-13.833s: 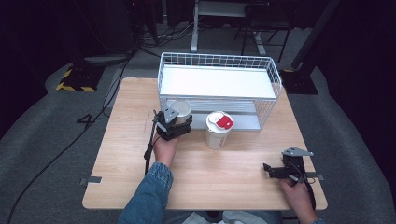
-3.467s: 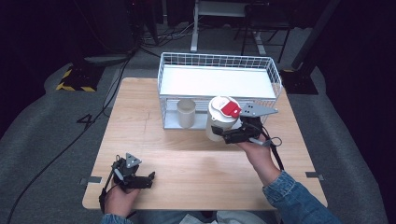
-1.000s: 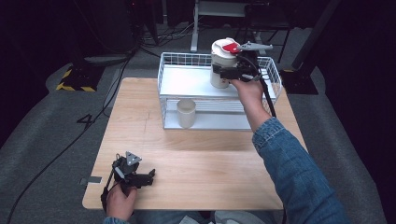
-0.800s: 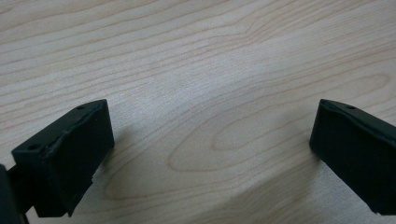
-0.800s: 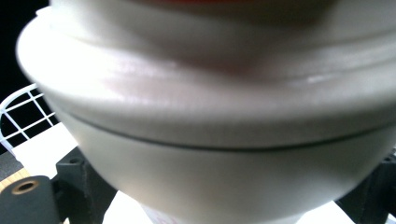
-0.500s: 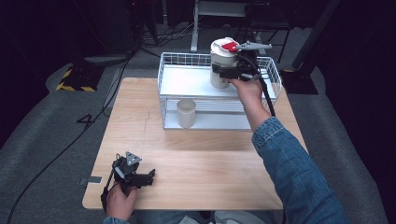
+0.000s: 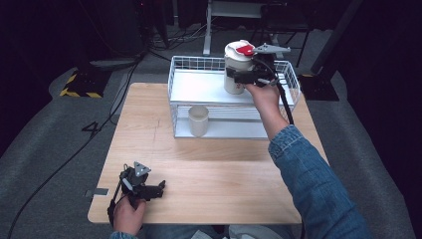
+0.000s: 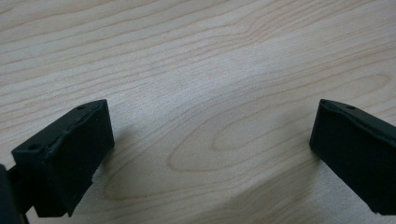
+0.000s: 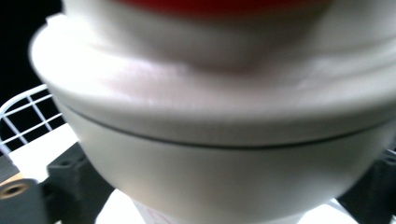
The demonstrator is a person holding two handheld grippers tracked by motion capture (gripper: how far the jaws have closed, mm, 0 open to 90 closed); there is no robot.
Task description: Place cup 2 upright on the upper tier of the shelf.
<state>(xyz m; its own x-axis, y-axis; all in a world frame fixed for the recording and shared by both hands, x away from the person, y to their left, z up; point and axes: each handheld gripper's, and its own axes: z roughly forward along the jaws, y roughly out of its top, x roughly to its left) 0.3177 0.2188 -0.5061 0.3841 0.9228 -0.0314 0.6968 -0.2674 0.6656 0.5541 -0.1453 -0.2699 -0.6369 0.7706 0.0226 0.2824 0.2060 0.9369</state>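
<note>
With the lidded white cup [image 7: 238,67] set on the wire rack's [image 7: 181,88] top shelf, the right tongs [image 7: 238,78] have just been opening around it, ready to withdraw; left tongs [image 7: 158,187] gape wide, empty.

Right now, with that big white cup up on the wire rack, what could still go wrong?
1. The right gripper has just been opening with the lidded cup between its jaws. A sideways pull-away might knock the tall cup over.
2. The cup stands near the back of the rack's top shelf, so a nudge might tip it against the rim.
3. The small cup sits on the lower shelf; the sleeve drawing back low could brush the rack.
</note>
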